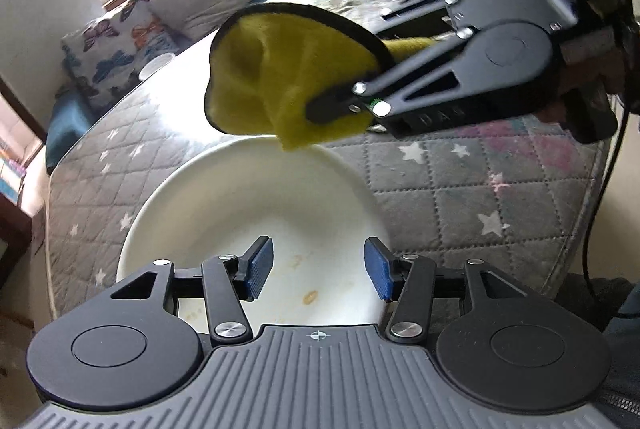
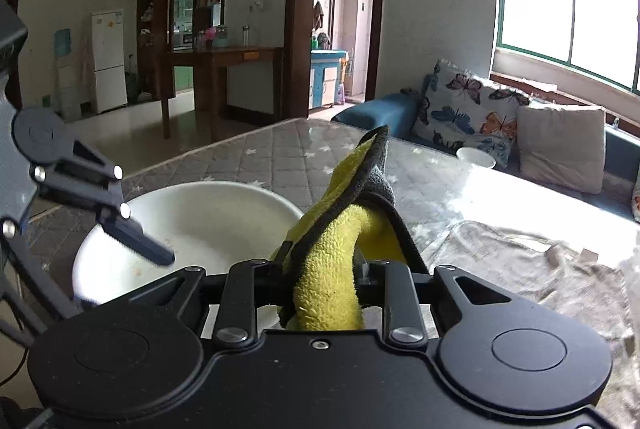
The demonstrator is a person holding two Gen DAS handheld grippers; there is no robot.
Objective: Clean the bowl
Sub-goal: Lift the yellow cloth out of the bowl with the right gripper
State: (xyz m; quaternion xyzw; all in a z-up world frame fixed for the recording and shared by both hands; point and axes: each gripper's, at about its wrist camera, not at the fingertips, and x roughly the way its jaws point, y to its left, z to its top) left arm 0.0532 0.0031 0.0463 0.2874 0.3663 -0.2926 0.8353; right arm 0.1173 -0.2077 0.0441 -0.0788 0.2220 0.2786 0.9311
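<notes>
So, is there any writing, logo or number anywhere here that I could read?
Nothing can be read with certainty.
Raised letters on the black tool gripping the yellow cloth: too blurred.
Crosshair mark on the grey ribbed tool: a sign, no words.
Stickers on the white fridge: too small.

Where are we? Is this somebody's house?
Most likely a home's living room: a sofa with butterfly cushions under a window, a white fridge across the room, and a quilted table cover holding the bowl.
</notes>
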